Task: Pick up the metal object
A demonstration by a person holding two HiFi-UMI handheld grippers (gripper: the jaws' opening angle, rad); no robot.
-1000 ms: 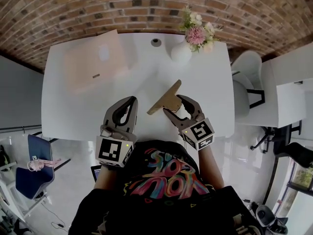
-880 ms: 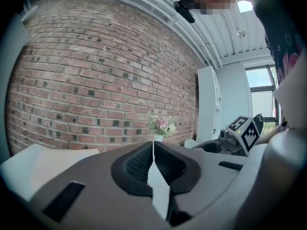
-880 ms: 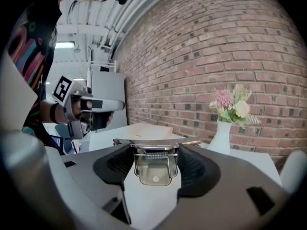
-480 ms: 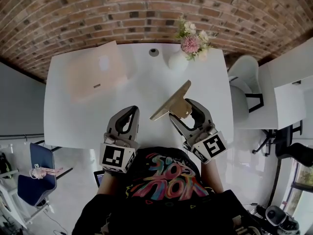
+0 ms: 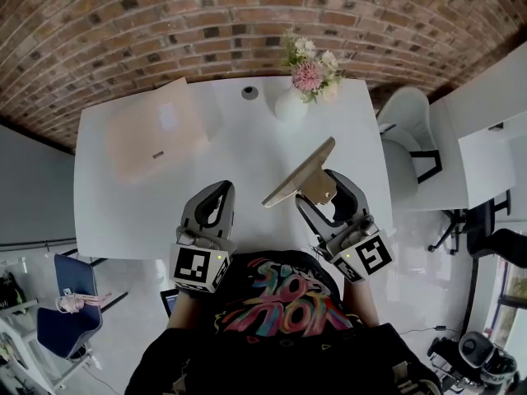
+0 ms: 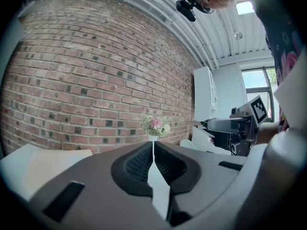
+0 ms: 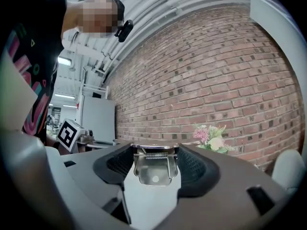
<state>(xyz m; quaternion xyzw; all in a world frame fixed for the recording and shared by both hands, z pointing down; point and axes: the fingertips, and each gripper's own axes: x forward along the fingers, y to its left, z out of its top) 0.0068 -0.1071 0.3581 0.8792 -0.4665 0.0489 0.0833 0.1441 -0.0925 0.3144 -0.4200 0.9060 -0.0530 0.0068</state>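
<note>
Right gripper jaws wide, clamped across the metal object, a brass-coloured plate with a sprung clip, held tilted above the white table; lift looks done. Left gripper closed, empty, parked aside, probably for clearance. Writing: shirt print possibly lettering, unreadable; marker cubes show patterns only.

A white desk stands against the brick wall. On its far left lies a flat, pale-pink case. At the far edge stands a white vase of flowers, with a small round grommet just beside it.
</note>
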